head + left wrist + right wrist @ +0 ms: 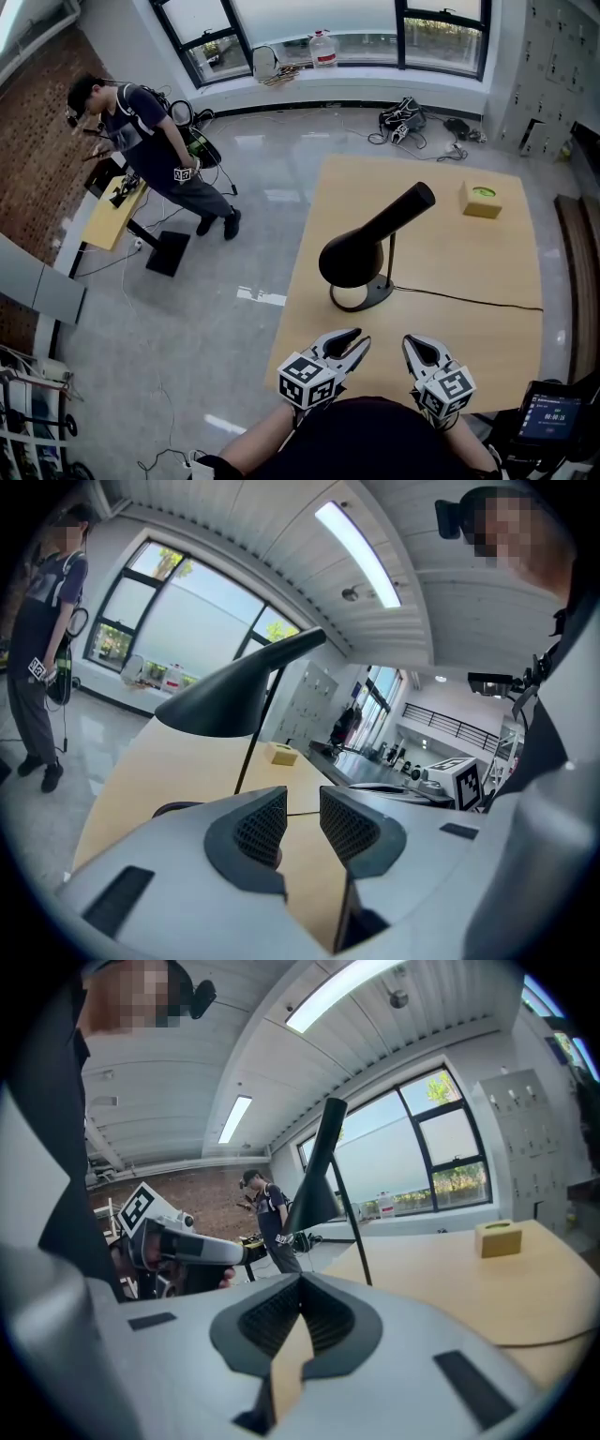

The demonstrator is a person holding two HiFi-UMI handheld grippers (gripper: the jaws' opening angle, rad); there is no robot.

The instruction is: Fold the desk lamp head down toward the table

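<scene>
Roughly mid-counter (469, 272) stands the matte black desk lamp (370, 242): cone head tilted up, thin stem, round base, cord (469, 300) trailing right over smooth pale wood. Yellow box (481, 200) well apart, near far edge. At near edge, left gripper (361, 342) narrowly parted, empty; right gripper (417, 345) closed, empty.

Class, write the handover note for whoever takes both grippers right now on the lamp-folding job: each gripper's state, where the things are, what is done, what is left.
Left gripper: open, empty, over the near edge of the table.
Right gripper: shut, empty, beside the left one.
Desk lamp: mid-table, ahead of both grippers, touched by neither. Its head sits raised on the stem above the base.
Done: nothing visible; the head looks unfolded.
Left: reach the lamp head and fold it down toward the table.
</scene>
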